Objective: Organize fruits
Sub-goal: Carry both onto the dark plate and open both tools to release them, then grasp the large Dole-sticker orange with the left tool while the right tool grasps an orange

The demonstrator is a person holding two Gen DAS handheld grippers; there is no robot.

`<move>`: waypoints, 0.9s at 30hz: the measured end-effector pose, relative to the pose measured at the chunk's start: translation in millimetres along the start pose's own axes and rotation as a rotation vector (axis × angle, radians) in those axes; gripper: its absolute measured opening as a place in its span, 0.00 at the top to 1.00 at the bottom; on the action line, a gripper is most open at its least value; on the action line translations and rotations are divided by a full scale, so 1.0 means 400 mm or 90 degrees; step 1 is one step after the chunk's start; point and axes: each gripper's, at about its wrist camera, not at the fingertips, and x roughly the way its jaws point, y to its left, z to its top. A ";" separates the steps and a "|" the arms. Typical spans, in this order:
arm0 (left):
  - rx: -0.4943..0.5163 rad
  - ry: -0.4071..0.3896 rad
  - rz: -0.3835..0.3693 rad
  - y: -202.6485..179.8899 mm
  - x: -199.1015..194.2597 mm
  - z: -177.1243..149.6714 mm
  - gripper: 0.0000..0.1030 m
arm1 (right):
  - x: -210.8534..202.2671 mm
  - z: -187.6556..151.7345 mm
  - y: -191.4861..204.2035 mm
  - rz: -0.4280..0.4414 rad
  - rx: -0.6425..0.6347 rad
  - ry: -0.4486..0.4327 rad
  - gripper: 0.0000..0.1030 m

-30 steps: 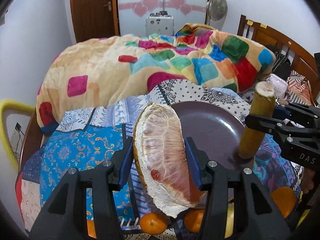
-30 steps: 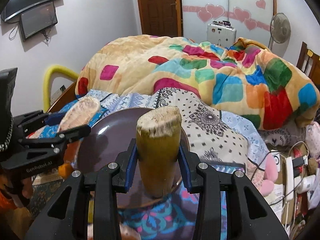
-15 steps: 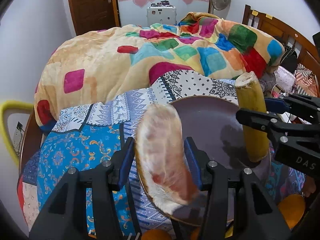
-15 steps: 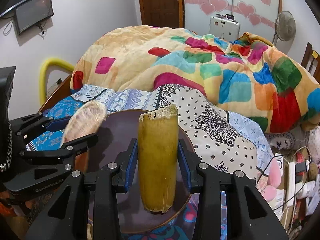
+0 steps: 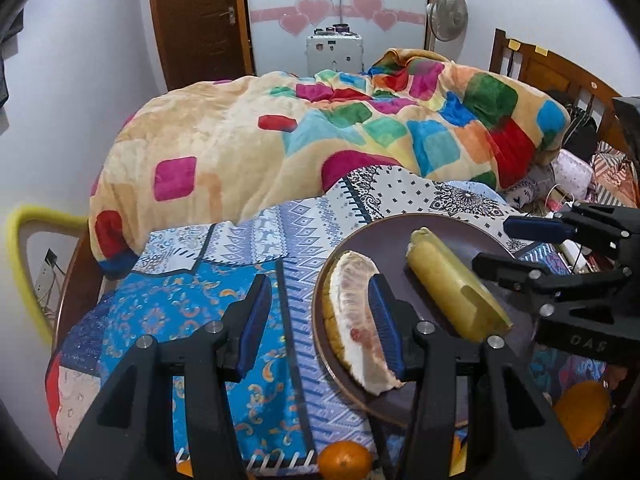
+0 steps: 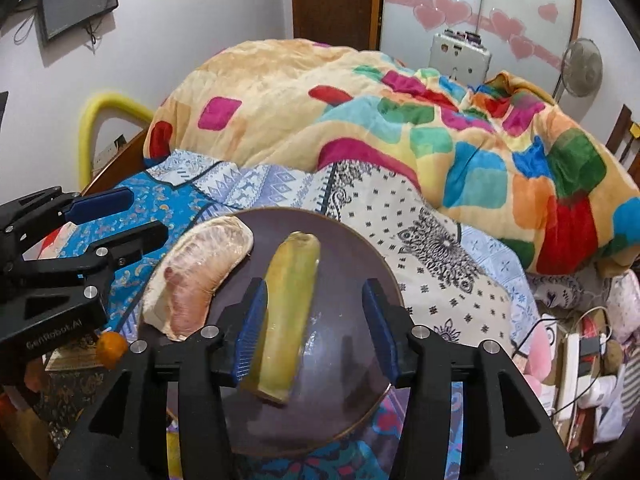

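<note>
The pomelo wedge (image 5: 352, 312) now lies on its side along the left edge of the dark plate (image 5: 472, 236), flesh up, low in the middle of the left wrist view; half a second ago we had it pinched upright over that same rim. In the right wrist view the wedge (image 6: 200, 276) sits at centre left on the plate (image 6: 360, 248). Just beside it, not touching, the yellow sugarcane piece (image 5: 456, 288) lies flat along the plate, where earlier it stood on end in our right grip; in the right wrist view the piece (image 6: 288, 312) runs up the middle of the frame.

Our left tool (image 5: 320, 320) is spread wide, one blue pad over the wedge, the other over the blue patterned bedsheet (image 5: 168, 312). Our right tool (image 6: 316, 324) is likewise spread, with the sugarcane near its left pad. An orange (image 5: 344, 460) shows at the bottom edge of the left wrist view. Beyond the plate, the colourful blanket (image 5: 320, 136) fills the upper frame.
</note>
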 end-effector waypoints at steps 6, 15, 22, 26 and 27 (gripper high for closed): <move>-0.015 -0.032 -0.016 0.007 -0.080 -0.015 0.46 | -0.065 -0.007 0.017 0.004 0.003 -0.025 0.54; -0.010 -0.066 -0.022 -0.005 -0.220 -0.061 0.36 | -0.206 -0.060 0.038 -0.018 0.016 -0.088 0.46; -0.015 -0.084 -0.018 0.003 -0.314 -0.116 0.25 | -0.295 -0.122 0.063 -0.037 0.013 -0.134 0.32; -0.027 -0.090 -0.023 0.011 -0.352 -0.153 0.15 | -0.314 -0.166 0.075 -0.046 0.010 -0.141 0.31; -0.028 -0.091 -0.024 0.013 -0.359 -0.163 0.14 | -0.314 -0.178 0.078 -0.047 0.010 -0.142 0.31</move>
